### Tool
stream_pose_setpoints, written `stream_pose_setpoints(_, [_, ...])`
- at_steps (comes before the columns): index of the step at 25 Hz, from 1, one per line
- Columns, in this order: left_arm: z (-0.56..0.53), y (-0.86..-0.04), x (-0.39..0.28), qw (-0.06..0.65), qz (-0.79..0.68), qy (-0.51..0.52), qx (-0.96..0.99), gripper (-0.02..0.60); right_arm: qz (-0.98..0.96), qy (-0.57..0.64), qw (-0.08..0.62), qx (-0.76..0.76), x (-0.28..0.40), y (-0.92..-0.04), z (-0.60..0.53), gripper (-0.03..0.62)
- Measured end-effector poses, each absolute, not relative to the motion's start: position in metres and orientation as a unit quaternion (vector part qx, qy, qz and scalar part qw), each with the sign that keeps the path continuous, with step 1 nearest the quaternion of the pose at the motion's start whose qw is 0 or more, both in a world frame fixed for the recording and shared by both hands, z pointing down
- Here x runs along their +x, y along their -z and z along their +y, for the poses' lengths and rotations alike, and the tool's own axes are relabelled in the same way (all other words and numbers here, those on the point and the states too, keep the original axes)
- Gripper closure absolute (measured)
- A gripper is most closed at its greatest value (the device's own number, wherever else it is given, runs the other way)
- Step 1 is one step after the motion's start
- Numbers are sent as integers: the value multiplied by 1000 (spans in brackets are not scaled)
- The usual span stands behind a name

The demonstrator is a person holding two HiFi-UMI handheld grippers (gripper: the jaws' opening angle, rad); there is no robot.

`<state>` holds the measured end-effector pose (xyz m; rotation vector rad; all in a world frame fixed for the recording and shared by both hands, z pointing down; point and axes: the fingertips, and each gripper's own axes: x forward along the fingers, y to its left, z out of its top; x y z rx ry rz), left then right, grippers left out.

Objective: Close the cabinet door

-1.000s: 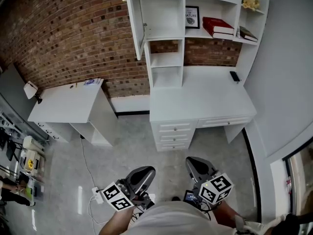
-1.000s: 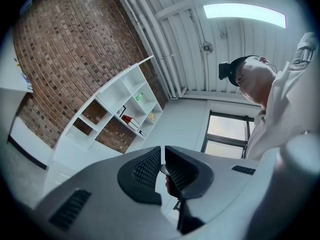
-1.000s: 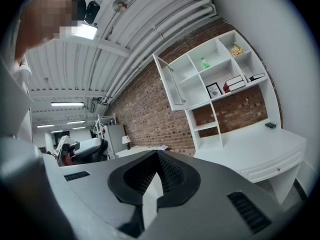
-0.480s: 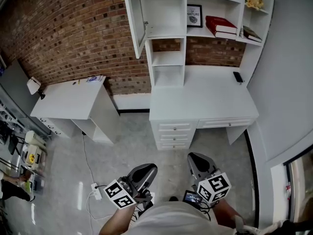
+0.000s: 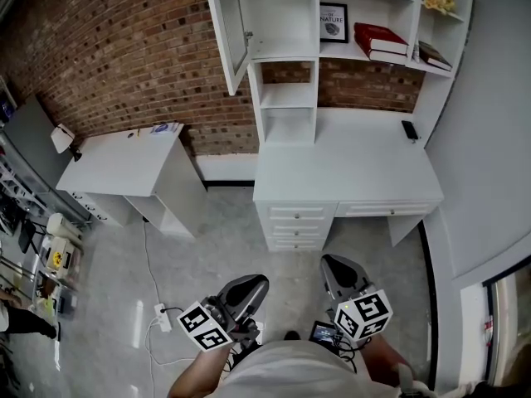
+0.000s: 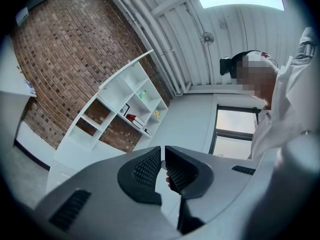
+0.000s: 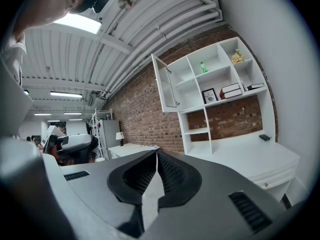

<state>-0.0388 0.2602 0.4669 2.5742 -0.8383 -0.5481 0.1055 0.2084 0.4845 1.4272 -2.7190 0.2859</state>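
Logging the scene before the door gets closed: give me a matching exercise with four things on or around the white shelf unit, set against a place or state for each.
Things:
1. cabinet door
2. red book
3. framed picture
4. small black object

Places or states:
A. lying on the desk top, far right
B. swung open at the left of the shelf unit
C. standing upright in a shelf compartment
D. lying flat on a shelf, right of the framed picture

Pairs: 1-B, 2-D, 3-C, 4-A.
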Motion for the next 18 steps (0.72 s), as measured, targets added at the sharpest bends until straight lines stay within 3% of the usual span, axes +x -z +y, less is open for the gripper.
stream_pose_setpoints(18, [233,-468,-29,190,-292,191,918,549,-879,-97,38,466,110,-492,183,565])
